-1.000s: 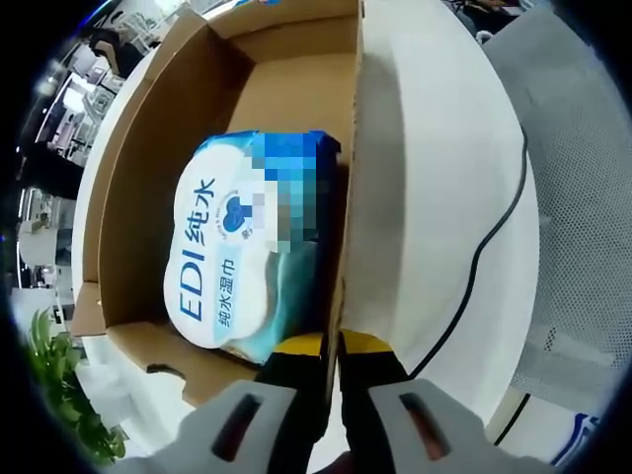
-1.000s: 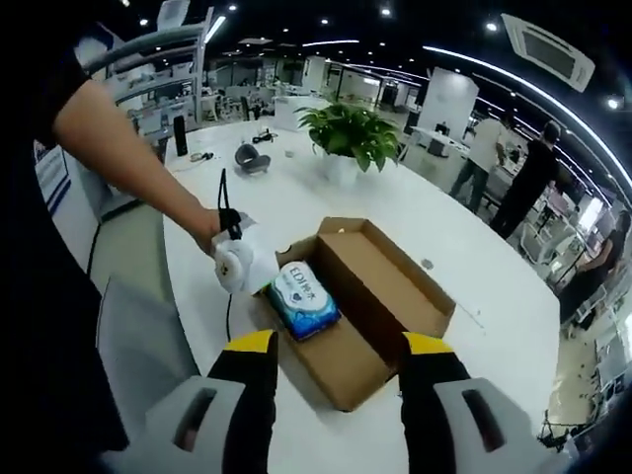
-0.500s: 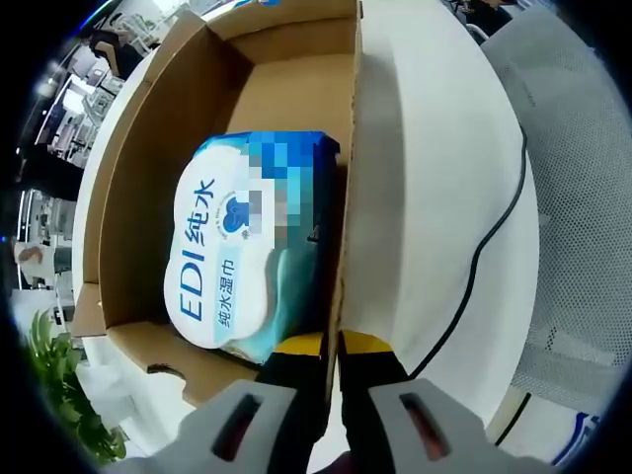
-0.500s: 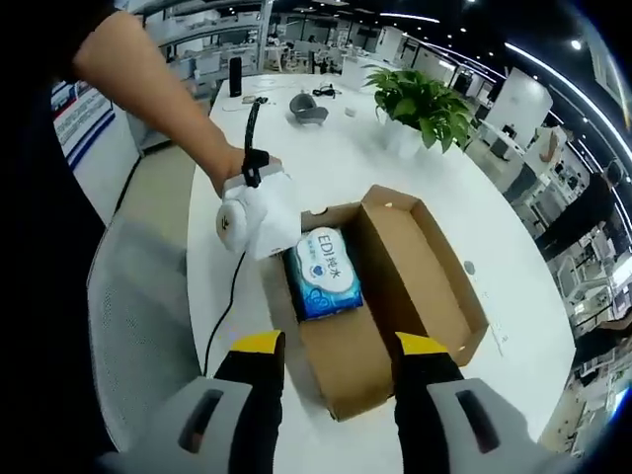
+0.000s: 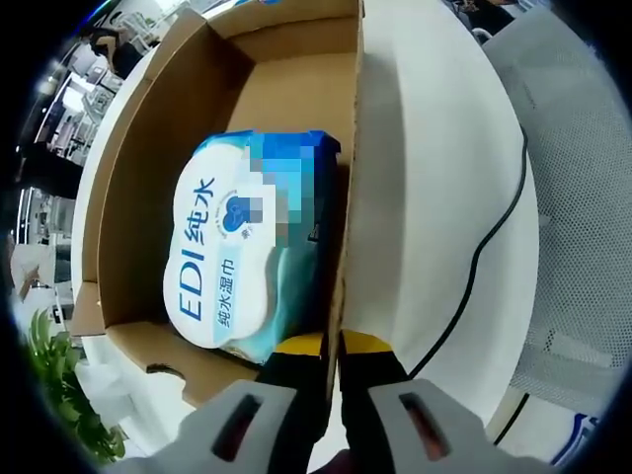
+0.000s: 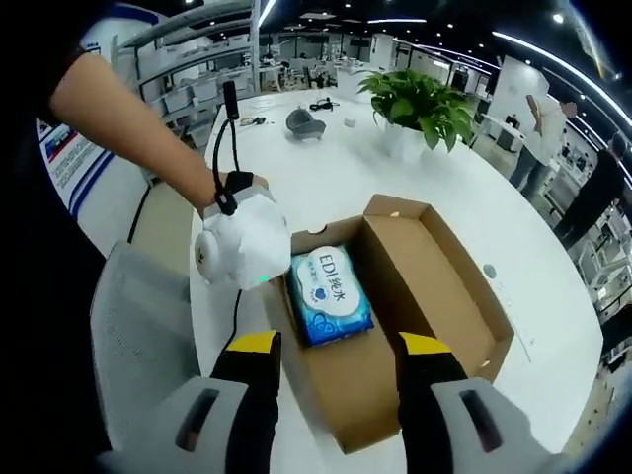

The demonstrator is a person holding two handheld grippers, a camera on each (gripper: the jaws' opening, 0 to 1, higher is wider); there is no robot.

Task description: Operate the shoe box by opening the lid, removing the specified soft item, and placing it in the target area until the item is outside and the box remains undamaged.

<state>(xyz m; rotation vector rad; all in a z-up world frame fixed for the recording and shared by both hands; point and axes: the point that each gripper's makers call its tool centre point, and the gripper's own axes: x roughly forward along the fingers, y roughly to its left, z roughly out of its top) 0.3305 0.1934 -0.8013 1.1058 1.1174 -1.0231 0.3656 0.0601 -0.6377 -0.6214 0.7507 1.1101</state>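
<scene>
- Left gripper (image 5: 331,348), left gripper view: yellow-tipped jaws clenched on the near side wall of the shoe box (image 5: 348,197); the wall's thin edge runs up between them.
- Just past the tips, inside the box: wet wipes pack (image 5: 247,247), blue and white, lying flat on the box floor against the pinched wall. It sits at the gripper's end of the box; the far part of the floor is bare cardboard.
- Outside the pinched wall: white tabletop (image 5: 434,178) with a black cable (image 5: 494,227) running toward the table's edge. Beyond that edge, a grey mesh chair (image 5: 583,197).
- Right gripper (image 6: 336,346), right gripper view: jaws released, spread wide, holding nothing, hovering above the box's near end.
- Between and beyond those tips: the shoe box (image 6: 434,286), open, sitting near the tabletop's (image 6: 326,168) left edge. The wipes pack (image 6: 331,294) lies in its left half, label up.
- At the box's left wall: a white-gloved hand (image 6: 242,252) holding the left gripper against that wall.
- Farther across the tabletop: a potted plant (image 6: 415,104) and a small grey object (image 6: 301,121).
- Background: office space, people standing at right.
</scene>
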